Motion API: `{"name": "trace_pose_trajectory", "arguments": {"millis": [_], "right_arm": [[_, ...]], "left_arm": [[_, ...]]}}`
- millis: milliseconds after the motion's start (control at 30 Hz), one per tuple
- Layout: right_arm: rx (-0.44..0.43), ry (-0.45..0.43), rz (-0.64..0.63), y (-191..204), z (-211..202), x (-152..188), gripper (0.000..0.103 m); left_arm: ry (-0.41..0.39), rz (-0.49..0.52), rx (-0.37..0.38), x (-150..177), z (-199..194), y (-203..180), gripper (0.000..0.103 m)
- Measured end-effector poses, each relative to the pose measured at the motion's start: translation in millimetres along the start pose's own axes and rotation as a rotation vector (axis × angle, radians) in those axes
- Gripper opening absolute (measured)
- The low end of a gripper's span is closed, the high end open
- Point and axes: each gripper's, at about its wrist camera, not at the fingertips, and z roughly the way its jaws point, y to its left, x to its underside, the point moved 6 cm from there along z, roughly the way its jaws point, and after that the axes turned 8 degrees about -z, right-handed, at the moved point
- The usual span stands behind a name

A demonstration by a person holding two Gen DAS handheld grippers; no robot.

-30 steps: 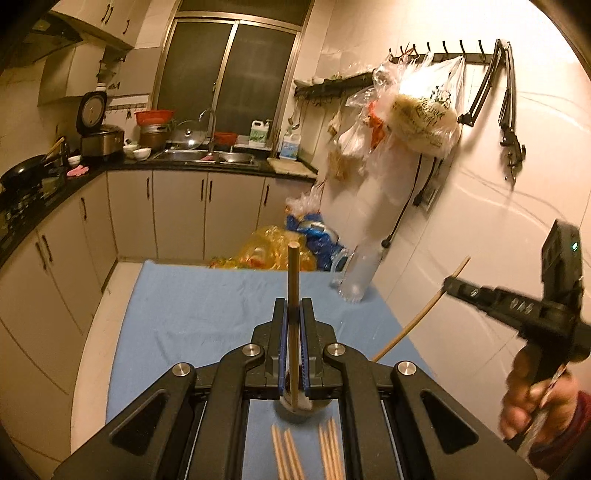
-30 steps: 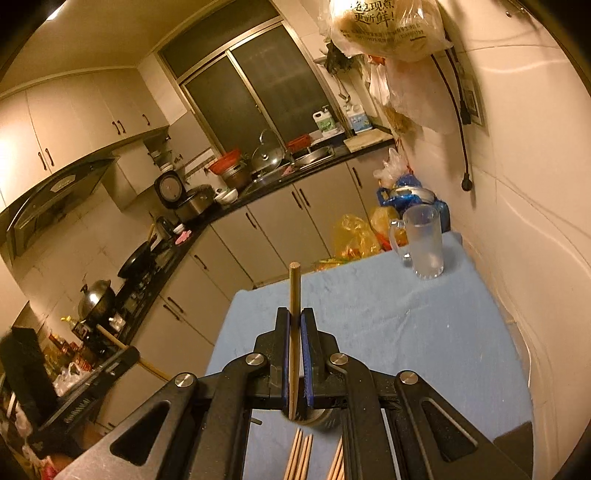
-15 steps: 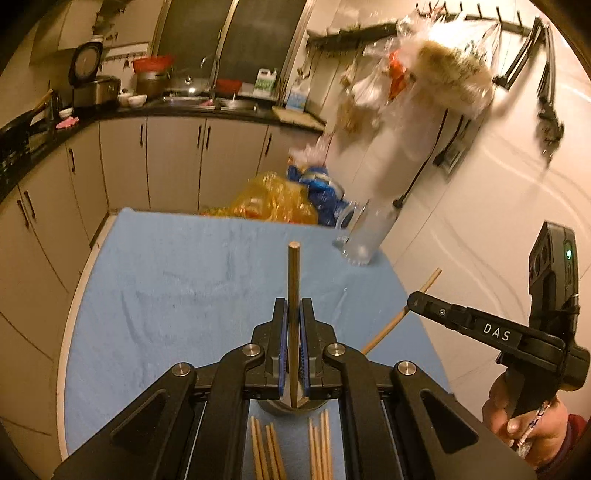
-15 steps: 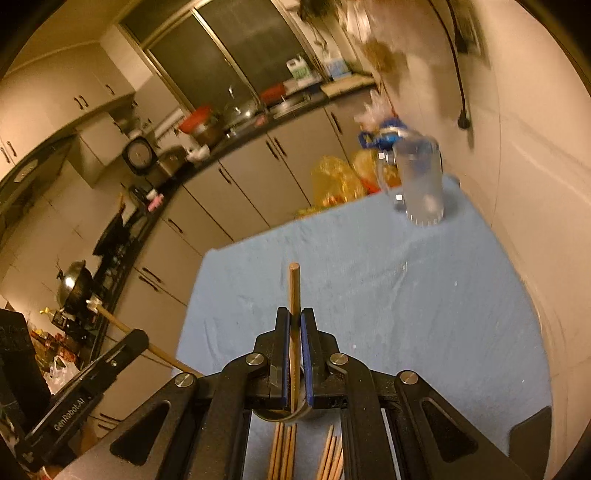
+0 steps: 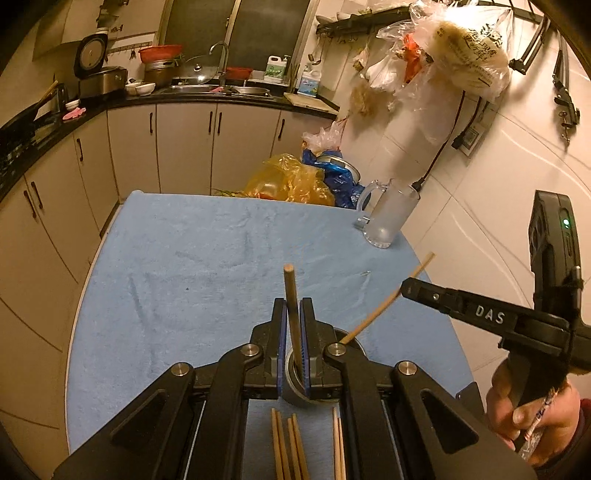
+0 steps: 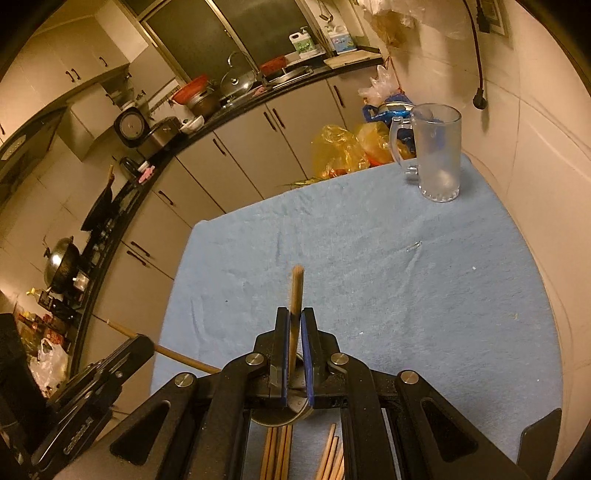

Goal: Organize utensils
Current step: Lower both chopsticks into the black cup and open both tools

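Blue-clothed table (image 5: 192,266), empty glass mug (image 5: 388,218), both grippers' fingers clamped on chopsticks over metal cup (image 5: 295,384)

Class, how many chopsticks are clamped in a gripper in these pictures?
2: the first chopstick in the left gripper, the second chopstick in the right gripper. Loose chopsticks on the cloth, partly hidden, are not clamped.

Warm yellow indoor light, dim overall. Glare on my right, on wall (image 5: 491,192) beside mug (image 5: 388,218). Window (image 5: 236,33) dark. Fisheye bends edges, corners black. Focus mostly sharp.
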Motion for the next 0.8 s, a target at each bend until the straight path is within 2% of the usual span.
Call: {"name": "trace_pose_trajectory", "arguments": {"millis": [33, 100, 133, 300, 467, 800], "right_arm": [[0.003, -0.001, 0.002, 0, 0, -1, 0.007], [0.004, 0.001, 0.001, 1, 1, -3, 0.007], [0.008, 0.000, 0.000, 1, 1, -3, 0.008], [0.016, -0.021, 0.005, 1, -9, -7, 0.017], [0.014, -0.055, 0.011, 3, -27, -11, 0.022], [0.010, -0.118, 0.038, 8, -70, -6, 0.033]], "left_arm": [[-0.001, -0.001, 0.002, 0, -1, 0, 0.020], [-0.017, 0.001, 0.003, -2, -3, 0, 0.030], [-0.025, -0.001, 0.003, -1, -6, 0, 0.032], [-0.048, -0.012, 0.016, -7, -20, 2, 0.034], [-0.087, -0.026, 0.027, -12, -42, 5, 0.037], [-0.155, -0.041, 0.016, 0, -94, 21, 0.042]]}}
